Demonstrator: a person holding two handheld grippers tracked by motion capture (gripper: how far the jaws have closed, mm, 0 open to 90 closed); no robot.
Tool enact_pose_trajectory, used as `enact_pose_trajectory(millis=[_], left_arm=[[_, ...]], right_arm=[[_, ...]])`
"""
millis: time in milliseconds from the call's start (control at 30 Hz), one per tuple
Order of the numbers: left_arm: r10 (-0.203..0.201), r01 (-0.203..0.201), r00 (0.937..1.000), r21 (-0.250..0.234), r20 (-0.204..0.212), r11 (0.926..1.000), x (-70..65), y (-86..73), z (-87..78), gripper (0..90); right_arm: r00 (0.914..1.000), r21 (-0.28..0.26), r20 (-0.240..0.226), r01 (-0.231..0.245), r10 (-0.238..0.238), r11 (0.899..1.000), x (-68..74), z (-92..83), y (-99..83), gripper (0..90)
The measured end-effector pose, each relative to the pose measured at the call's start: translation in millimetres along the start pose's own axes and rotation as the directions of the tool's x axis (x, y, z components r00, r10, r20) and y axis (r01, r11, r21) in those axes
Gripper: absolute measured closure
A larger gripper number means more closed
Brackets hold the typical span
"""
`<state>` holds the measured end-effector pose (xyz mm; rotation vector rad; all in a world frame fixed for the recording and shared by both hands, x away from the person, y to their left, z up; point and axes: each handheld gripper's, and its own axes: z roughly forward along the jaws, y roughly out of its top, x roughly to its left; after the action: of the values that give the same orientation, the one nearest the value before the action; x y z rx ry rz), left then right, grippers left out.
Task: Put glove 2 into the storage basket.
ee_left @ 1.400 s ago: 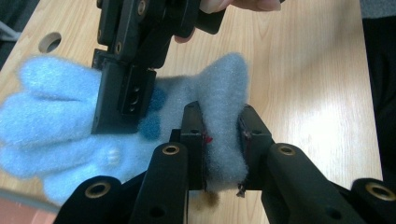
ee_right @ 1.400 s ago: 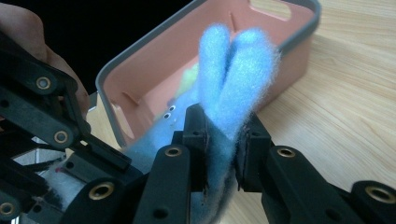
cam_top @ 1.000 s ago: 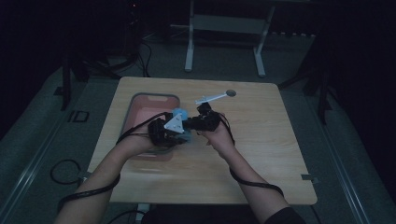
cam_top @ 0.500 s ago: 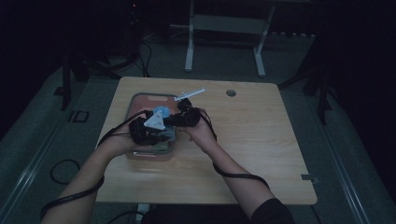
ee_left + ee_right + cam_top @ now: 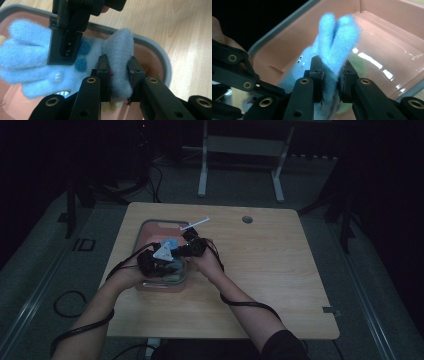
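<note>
Held a fluffy light-blue glove (image 5: 37,62) over the pink tray (image 5: 150,226) near the table's left edge, well above the tray floor. Left gripper (image 5: 119,72) clamped on the cuff end, right gripper (image 5: 331,75) pinching the fingers. Long axis stretched between both grippers, neither nearer. Dark blue dots and perhaps a small face on the pile.
</note>
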<state>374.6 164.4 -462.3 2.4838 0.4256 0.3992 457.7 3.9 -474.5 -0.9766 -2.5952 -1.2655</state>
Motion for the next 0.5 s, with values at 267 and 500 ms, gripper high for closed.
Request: enact_pose_trajectory(millis=[267,500], left_arm=[[-0.010,0.010,1.0000,0.037,0.000,0.9993,2.5,-3.2,10.5,76.2],[-0.019,0.020,0.9998,0.068,-0.005,0.9975,4.8,-4.4,20.0,75.3]], right_arm=[[0.9997,0.035,0.025,0.009,-0.010,0.999,-3.7,10.7,-0.7,75.0],[0.9987,0.055,0.046,0.020,-0.023,0.998,-7.1,15.7,-0.7,65.8]])
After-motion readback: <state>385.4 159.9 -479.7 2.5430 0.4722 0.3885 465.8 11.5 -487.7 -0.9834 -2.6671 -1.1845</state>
